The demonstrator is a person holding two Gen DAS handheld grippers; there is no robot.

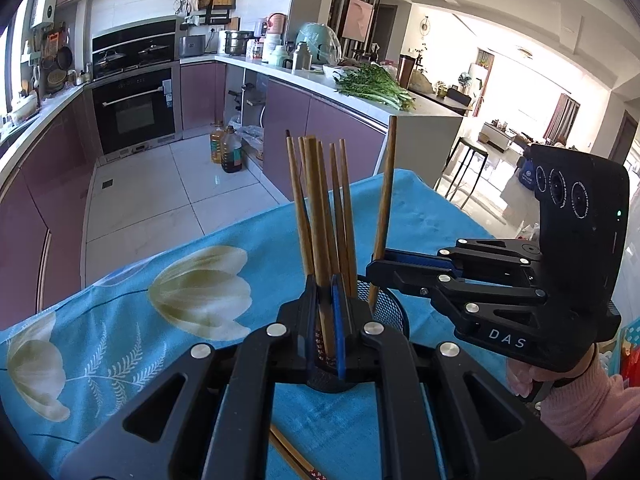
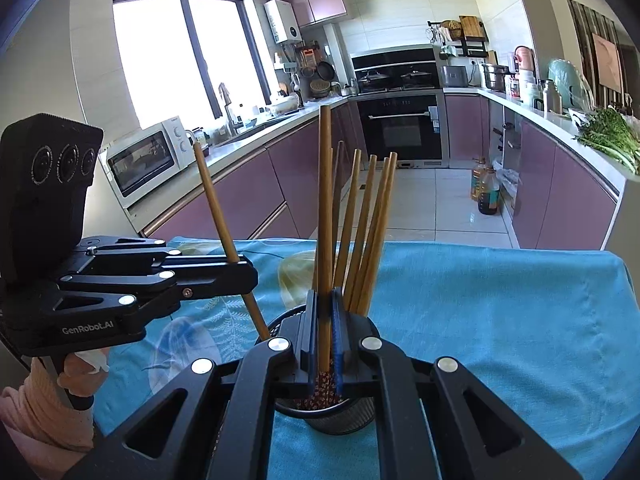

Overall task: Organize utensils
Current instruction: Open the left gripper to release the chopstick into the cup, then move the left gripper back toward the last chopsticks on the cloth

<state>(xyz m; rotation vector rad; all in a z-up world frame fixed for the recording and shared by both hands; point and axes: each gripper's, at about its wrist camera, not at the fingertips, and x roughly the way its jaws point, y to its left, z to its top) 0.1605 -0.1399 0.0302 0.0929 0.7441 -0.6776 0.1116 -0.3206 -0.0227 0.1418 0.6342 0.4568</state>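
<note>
A black mesh cup [image 1: 386,306] [image 2: 344,416] stands on the blue flowered cloth and holds several wooden chopsticks [image 1: 340,208] [image 2: 368,232] upright. My left gripper [image 1: 325,320] [image 2: 244,276] is shut on one chopstick [image 1: 316,240] [image 2: 216,208], its lower end in the cup. My right gripper [image 2: 325,332] [image 1: 378,268] is shut on another chopstick [image 2: 325,216] [image 1: 386,192], its patterned end down in the cup. Both grippers sit right over the cup's rim, from opposite sides.
A loose chopstick pair [image 1: 294,458] lies on the cloth [image 1: 120,320] under my left gripper. The table's far edge [image 2: 480,246] drops to the kitchen floor. Purple cabinets, an oven and oil bottles [image 1: 226,150] stand beyond.
</note>
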